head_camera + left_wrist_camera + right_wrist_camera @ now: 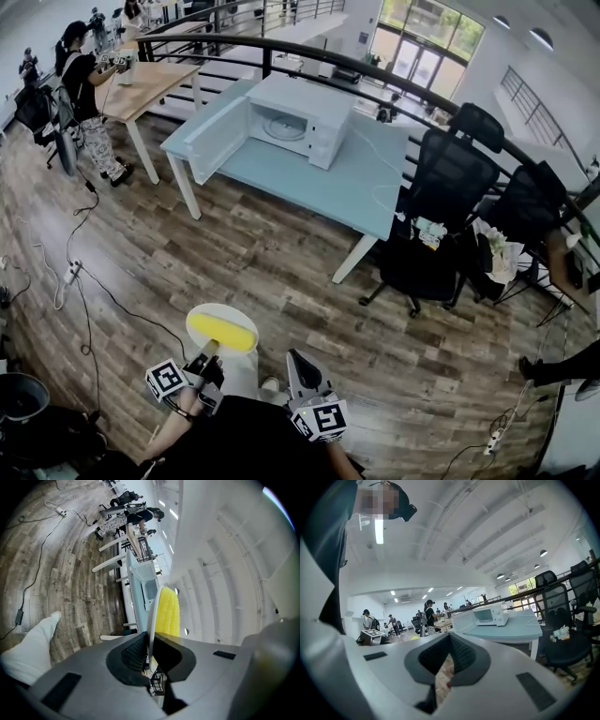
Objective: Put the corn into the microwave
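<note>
CARRYING THE COB: You stand well apart from the one microwave [302, 120], its door open, on the pale blue table [309, 183]. A single cob of corn [223, 332] lies on one white plate [221, 309]. Your left gripper [208, 350] is clamped narrow on the plate's near rim; your right gripper [296, 358] has its jaws drawn together on nothing. The approach appears to be in hand; next, it likely calls for a level walk, plate kept flat so the cob cannot roll
</note>
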Tool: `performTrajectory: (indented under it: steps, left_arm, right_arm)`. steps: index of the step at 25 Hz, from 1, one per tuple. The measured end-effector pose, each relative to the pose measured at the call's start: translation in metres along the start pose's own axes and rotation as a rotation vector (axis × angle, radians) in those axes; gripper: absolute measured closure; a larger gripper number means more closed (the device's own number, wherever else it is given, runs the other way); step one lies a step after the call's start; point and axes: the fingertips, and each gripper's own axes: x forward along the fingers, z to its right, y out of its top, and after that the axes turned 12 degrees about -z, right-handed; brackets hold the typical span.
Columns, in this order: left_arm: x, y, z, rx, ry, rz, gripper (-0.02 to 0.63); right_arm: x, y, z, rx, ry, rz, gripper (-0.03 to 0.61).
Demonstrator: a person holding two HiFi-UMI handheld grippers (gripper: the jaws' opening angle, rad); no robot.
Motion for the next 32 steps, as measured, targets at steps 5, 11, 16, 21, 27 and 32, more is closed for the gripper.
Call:
performTrajectory:
  steps: [5,11,16,21,27,32]
  left_arm:
    - [0.008,0.003,-0.007,-0.011,-0.005,-0.017,0.589]
    - [0.02,0.018,-0.007,-0.008,0.002,-0.022,0.588]
    - [0.038,0.038,-0.006,-0.005,0.015,-0.03,0.589]
    - [0.062,0.059,-0.005,-0.011,0.022,-0.041,0.588]
    - [0.095,0.086,0.008,-0.007,0.014,-0.057,0.588]
    - [0.115,0.112,0.013,0.006,0.029,-0.069,0.588]
  right_arm:
    - [0.009,-0.003,0.005,0.012,-0.017,-0.01,0.569]
    - [0.029,0.001,0.012,0.016,-0.017,-0.018,0.569]
    - [0.05,0.01,0.023,0.039,-0.01,-0.006,0.569]
    - [0.07,0.021,0.037,0.047,-0.018,-0.014,0.569]
    - [0.096,0.041,0.059,0.059,-0.038,-0.007,0.569]
    - [0.12,0.05,0.073,0.072,-0.051,-0.004,0.569]
